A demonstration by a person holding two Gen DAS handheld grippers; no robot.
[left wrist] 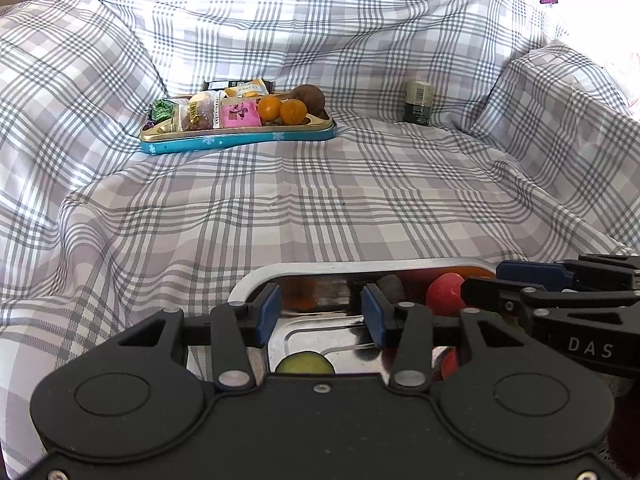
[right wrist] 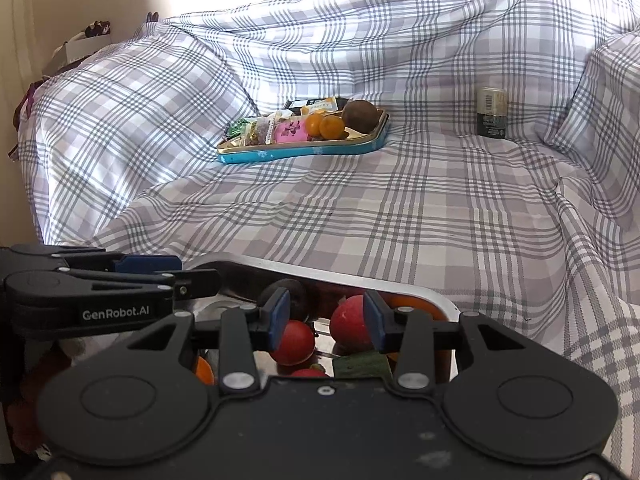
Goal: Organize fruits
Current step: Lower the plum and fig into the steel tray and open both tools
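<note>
**Both claws over the steel tray**

Steel tray (right wrist: 436, 298) lies nearest, holding the red fruits (right wrist: 294, 342). Right claw (right wrist: 325, 322) hangs released above them, gripping nothing; left claw (left wrist: 319, 314) gapes over the tray's bare part. Far behind the tray, two oranges (left wrist: 282, 110) sit in a tin (left wrist: 240, 140). Fruit looks round, smooth and bruisable: pinch its widest middle, gently.

A tray (right wrist: 400, 280) sits near, with fruits (right wrist: 294, 342) in it. Far behind it lies a tin (right wrist: 304, 151) holding oranges (right wrist: 326, 126) and snacks (right wrist: 280, 130). A jar (right wrist: 491, 112) stands right of the tin.
</note>
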